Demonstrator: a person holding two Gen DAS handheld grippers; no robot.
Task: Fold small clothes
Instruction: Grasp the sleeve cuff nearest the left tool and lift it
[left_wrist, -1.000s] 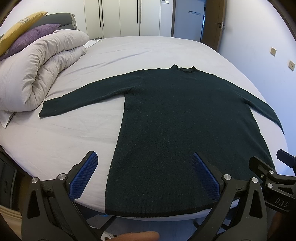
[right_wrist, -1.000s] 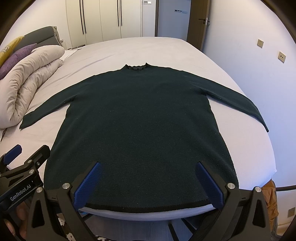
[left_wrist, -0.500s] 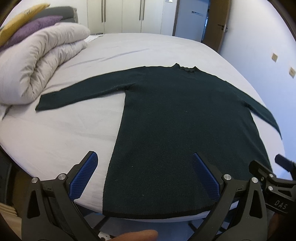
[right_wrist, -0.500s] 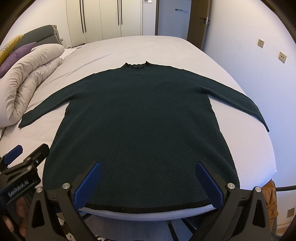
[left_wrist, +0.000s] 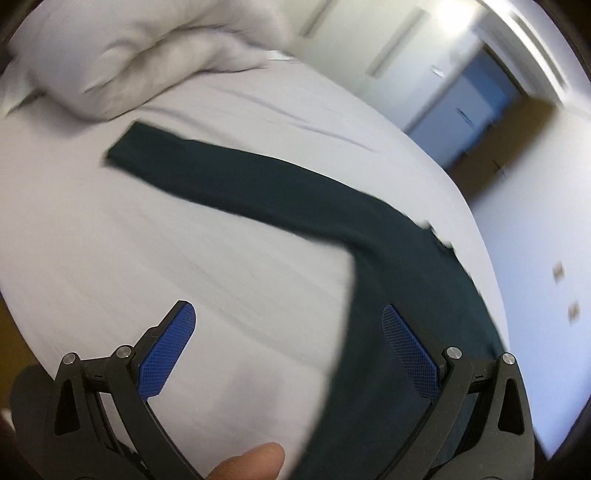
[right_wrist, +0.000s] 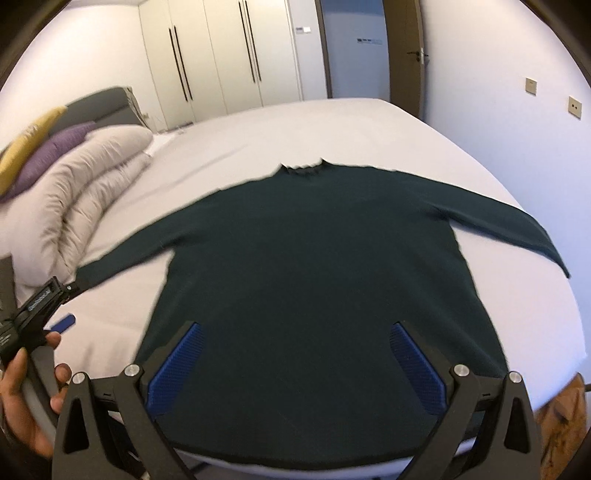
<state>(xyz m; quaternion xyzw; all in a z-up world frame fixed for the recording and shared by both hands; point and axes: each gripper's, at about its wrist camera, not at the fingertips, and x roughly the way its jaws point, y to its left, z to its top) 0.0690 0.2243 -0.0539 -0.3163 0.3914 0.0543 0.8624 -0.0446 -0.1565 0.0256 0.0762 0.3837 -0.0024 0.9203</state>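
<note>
Swung leftward and tilted since a second ago, the left gripper (left_wrist: 288, 347) now hangs over bare sheet with its blue-padded jaws wide apart and empty, the near edge of the dark green knitted long-sleeved sweater (right_wrist: 314, 266) passing just under its right-hand pad; beyond the jaws the sweater's left sleeve (left_wrist: 221, 177) runs as a long band up and to the left, cuff end farthest away and close to the rolled pale duvet (left_wrist: 147, 44). Motion blur softens that view. Hardly shifted, the right gripper (right_wrist: 295, 365) hovers over the hem, jaws likewise spread and gripping nothing. Laid flat on the white-sheeted bed (right_wrist: 369, 125), the sweater points its collar away from both grippers, body axis running straight ahead, sleeves stretched crosswise. By this reading the left hand (right_wrist: 26, 398) is nearer the outflung sleeve, the likely first fold
</note>
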